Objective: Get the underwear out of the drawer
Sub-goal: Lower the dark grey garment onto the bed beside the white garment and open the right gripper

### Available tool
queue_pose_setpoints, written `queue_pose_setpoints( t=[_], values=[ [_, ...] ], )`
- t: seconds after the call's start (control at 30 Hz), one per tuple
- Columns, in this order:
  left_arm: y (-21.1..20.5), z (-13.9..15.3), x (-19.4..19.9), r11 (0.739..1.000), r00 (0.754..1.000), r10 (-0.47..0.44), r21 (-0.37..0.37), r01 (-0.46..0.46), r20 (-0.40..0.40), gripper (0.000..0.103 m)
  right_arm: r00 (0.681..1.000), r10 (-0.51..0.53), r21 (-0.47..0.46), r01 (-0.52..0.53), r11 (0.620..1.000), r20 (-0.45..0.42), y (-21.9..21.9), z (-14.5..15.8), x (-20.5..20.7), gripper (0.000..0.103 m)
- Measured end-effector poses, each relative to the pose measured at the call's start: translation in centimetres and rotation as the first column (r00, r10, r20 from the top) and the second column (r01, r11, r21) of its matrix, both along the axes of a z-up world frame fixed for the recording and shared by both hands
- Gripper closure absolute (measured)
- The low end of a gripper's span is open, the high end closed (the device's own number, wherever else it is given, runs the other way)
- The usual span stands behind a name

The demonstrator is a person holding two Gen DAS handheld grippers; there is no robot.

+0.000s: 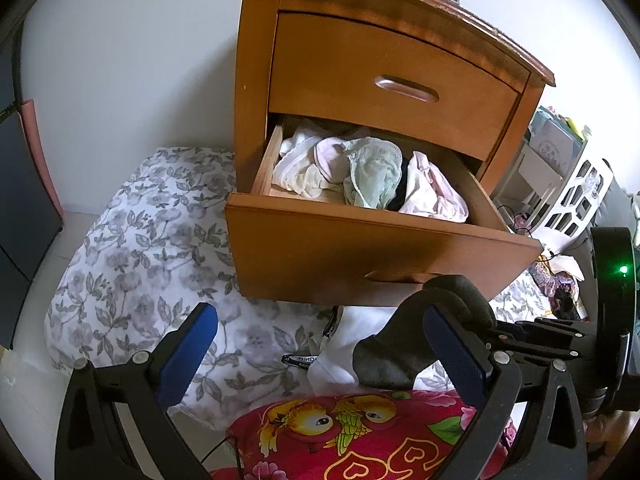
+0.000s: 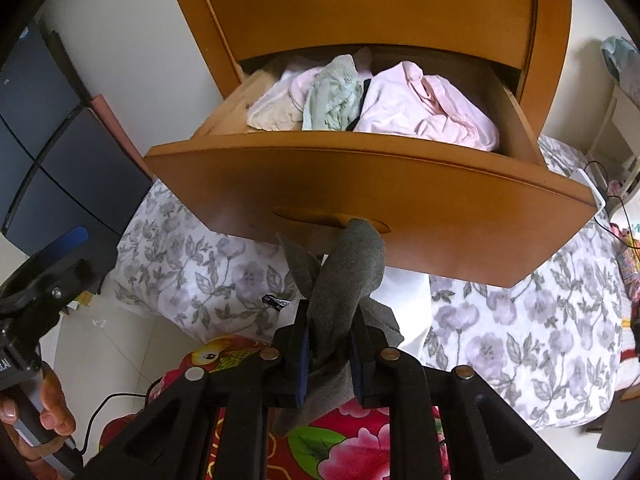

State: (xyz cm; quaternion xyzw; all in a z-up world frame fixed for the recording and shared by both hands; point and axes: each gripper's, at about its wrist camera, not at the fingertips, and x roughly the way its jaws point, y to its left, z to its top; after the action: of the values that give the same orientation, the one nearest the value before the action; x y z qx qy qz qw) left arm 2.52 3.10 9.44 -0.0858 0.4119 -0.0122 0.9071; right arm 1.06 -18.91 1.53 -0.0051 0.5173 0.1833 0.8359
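Underwear (image 2: 344, 292), grey, sits clamped between the right jaws.

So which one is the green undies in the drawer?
Find the wooden nightstand and its lower drawer, pulled open and full of clothes. In the middle of the pile sits the green underwear, between a pale pink piece on the left and a pink heap on the right. It is the only mint-green one, with a lacy edge.

A home bedroom — wooden nightstand (image 1: 384, 80), floral bedding (image 2: 520, 328), clothes-filled drawer (image 2: 360, 184).
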Motion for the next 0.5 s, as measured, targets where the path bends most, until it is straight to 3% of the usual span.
queue_pose_setpoints(
  t=[0.17,0.27,0.33,0.5],
  values=[
    [-0.2,-0.4,0.3,1.0,1.0,-0.005,0.008,0.005,-0.013,0.0,1.0,-0.001,-0.015,0.0,1.0,-0.027,0.2,-1.0,0.7,0.078],
    [-0.1,-0.8,0.5,1.0,1.0,0.002,0.007,-0.002,-0.022,0.0,0.999,0.003,-0.025,-0.004,1.0,-0.041,0.3,-1.5,1.0,0.067],
    [-0.1,-1.0,0.7,1.0,1.0,0.005,0.007,-0.005,-0.029,0.0,0.999,0.001,-0.037,-0.003,0.999,-0.049,0.3,-1.8,1.2,0.045],
    [0.0,-1.6,1.0,1.0,0.999,0.009,0.012,-0.008,-0.041,0.0,0.998,-0.005,-0.054,0.001,0.999,-0.07,0.3,-2.7,1.7,0.032]
  ],
)
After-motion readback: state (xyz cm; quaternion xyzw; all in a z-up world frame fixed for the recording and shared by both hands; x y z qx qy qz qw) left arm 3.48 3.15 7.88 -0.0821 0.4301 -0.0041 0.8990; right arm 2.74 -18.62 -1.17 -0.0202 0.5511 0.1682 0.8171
